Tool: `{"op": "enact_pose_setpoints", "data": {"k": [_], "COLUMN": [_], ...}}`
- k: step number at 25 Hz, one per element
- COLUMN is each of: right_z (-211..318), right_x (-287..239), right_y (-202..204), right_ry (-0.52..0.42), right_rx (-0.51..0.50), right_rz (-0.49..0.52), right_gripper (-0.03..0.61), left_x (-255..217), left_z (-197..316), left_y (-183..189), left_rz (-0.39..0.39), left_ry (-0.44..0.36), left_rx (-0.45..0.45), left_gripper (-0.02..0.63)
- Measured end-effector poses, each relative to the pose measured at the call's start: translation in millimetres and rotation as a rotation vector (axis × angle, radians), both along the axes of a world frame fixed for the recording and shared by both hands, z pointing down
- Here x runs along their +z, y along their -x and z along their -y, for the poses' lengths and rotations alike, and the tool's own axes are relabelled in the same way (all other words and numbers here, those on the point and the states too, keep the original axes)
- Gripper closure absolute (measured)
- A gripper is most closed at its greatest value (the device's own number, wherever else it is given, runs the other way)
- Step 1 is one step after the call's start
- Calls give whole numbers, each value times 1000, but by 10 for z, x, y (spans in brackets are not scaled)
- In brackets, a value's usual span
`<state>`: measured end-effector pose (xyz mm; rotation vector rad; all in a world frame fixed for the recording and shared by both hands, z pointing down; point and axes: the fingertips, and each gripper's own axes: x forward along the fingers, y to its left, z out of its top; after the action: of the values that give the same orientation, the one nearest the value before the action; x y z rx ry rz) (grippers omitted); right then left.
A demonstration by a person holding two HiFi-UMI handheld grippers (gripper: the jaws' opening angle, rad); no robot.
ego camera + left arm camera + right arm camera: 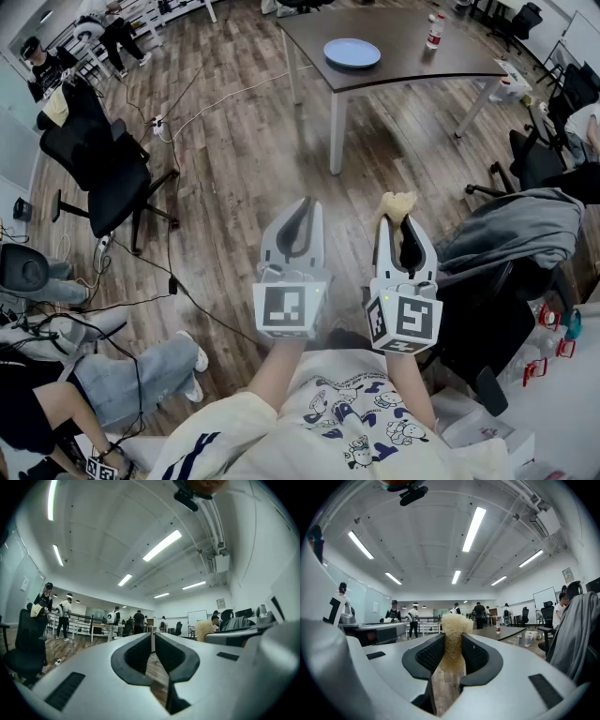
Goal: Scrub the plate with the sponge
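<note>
Well short of the plate, with the sponge already gripped.
Head view: the right gripper (399, 221) clamps the pale sponge (397, 202), which sticks out past its tips; the left gripper (302, 211) is closed on nothing. Both are held level over the wooden floor (234, 159), well apart from the blue plate (352, 52) lying on the grey tabletop (412, 58) ahead. To do this step well, I judge, bring the sponge in level, lay it flat on the plate, and open the left fingers to steady the rim. Left gripper view: the fingers (136, 652) meet at their tips with only floor behind them. Right gripper view: the fingers (429, 654) press the sponge from both sides; the tabletop lies far ahead, and the plate cannot be made out.
</note>
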<state>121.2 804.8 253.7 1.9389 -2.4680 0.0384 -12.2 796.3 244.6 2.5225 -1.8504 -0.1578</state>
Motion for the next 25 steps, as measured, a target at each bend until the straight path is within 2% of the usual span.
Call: {"op": "enact_pose_setpoints", "data": {"k": [8,21,25], "right_z": [4,192,223], "right_x": [35,78,149], "right_y": [-55,-333,-403], "right_ry": [20,11,30], "right_rx": [10,-22,-29], "right_rz": [16,55,56], "right_gripper": [462,460,460], "left_x": [39,60,112], "left_z": [15,138,173], "left_y": [-105,-349,-413], "left_rz": [5,29,31], "left_ry": [14,10,30], "left_rx": [20,-10,-21], "left_gripper": [581,581,581]}}
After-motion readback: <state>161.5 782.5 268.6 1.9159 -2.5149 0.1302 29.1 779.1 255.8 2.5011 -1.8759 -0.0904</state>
